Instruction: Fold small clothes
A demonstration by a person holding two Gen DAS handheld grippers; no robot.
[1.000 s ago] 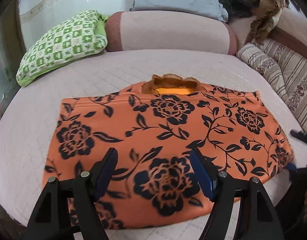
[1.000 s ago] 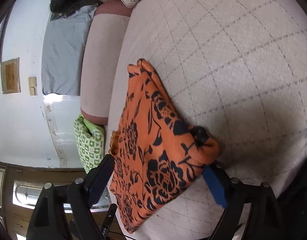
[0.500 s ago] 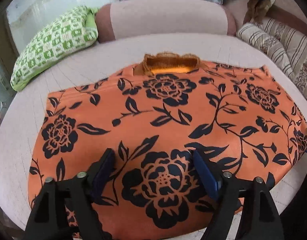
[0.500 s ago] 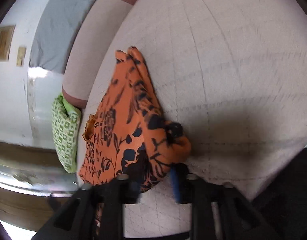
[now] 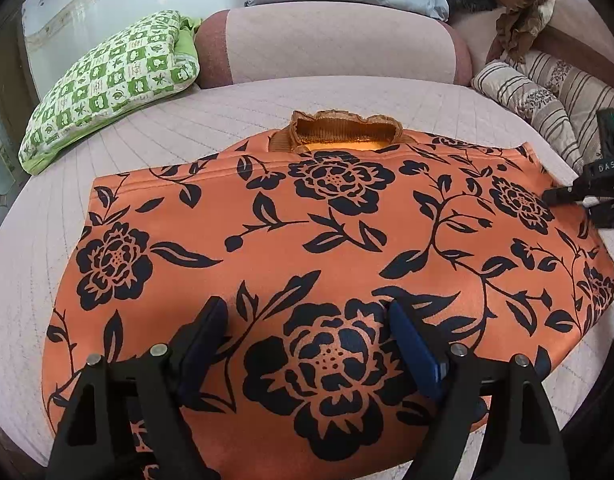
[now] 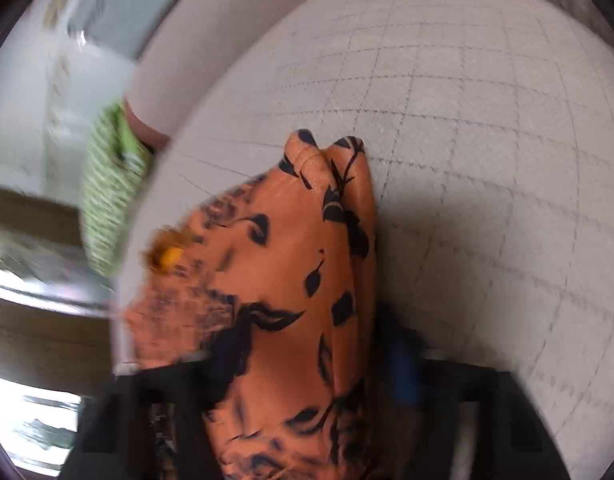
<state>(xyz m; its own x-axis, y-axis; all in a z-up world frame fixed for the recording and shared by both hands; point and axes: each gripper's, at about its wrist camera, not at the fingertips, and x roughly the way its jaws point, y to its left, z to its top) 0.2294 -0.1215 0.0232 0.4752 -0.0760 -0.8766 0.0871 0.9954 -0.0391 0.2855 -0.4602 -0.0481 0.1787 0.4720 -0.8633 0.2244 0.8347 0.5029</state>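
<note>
An orange garment with black flowers (image 5: 327, 232) lies flat on the pale quilted bed, its ruffled collar (image 5: 343, 130) at the far edge. My left gripper (image 5: 307, 340) is open, its blue pads resting on the near part of the garment. The right gripper shows in the left wrist view (image 5: 587, 200) at the garment's right edge. In the blurred right wrist view my right gripper (image 6: 307, 364) has the garment's side (image 6: 291, 280) bunched between its fingers and raised off the bed.
A green checked pillow (image 5: 107, 80) lies at the far left. A pink bolster (image 5: 327, 48) runs along the back. Striped cushions (image 5: 547, 92) sit at the far right. Quilted bed surface (image 6: 467, 120) extends beyond the garment.
My right gripper closed on the garment's right side and lifted and turned it. The left gripper stayed open over the near part of the garment.
</note>
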